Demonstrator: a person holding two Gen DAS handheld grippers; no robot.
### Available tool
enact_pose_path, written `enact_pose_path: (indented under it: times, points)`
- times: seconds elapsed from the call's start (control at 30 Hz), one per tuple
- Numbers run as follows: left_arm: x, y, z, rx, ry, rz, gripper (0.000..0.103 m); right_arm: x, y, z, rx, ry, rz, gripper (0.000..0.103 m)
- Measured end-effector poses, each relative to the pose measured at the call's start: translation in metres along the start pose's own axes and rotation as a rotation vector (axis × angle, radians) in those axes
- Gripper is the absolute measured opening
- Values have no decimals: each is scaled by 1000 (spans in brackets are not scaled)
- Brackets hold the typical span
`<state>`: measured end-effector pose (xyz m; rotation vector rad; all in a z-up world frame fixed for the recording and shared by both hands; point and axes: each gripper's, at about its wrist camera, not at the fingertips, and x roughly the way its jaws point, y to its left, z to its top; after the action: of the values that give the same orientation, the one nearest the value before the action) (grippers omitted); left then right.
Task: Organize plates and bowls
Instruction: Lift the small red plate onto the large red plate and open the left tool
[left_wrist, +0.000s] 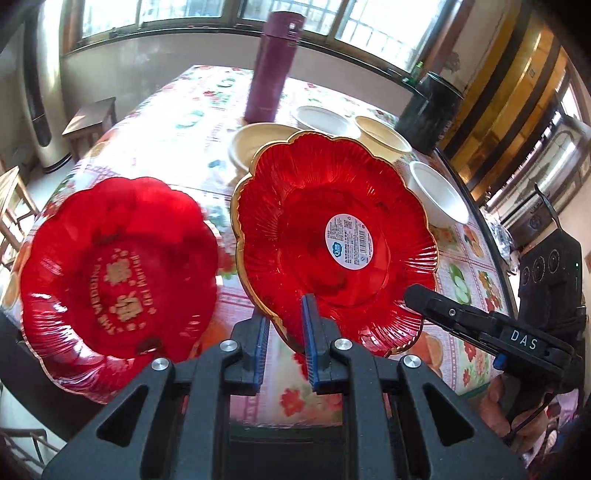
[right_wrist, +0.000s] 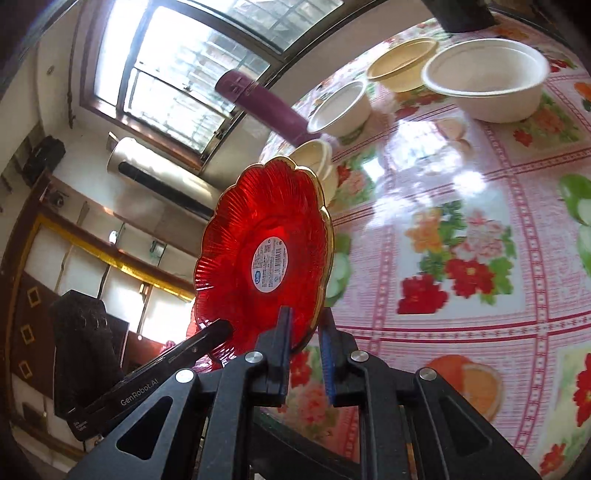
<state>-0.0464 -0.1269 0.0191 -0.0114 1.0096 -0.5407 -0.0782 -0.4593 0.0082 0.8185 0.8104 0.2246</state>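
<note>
Floral-clothed table (left_wrist: 177, 122): both grippers, left gripper (left_wrist: 284, 325) and right gripper (right_wrist: 304, 328), are pinching the gold-rimmed red plate (left_wrist: 332, 236) by its near rim, holding it tilted above the cloth, seemingly for stacking onto the second red plate (left_wrist: 118, 266) alongside.

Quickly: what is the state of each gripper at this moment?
Left gripper: jaws closed on the rim of the gold-rimmed red plate.
Right gripper: jaws closed on the same plate's rim.

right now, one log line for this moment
left gripper: shut on gold-rimmed red plate | right gripper: shut on same plate | plate: lifted, tilted
</note>
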Motion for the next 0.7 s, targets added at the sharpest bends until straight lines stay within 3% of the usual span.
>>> enact_pose_path:
  times: [0.17, 0.33, 0.53, 0.7]
  points:
    - [-10, 44, -5, -106, -24, 73, 18, 50, 47, 2, -95, 88, 16, 16]
    - [-15, 78, -8, -140, -17, 154, 18, 95, 85, 1, -173, 174, -5, 17]
    - [-4, 116, -16, -218, 65, 156, 24, 130, 105, -7, -209, 249, -39, 18]
    - [-3, 133, -17, -244, 88, 145, 26, 144, 118, -10, -246, 264, -66, 19]
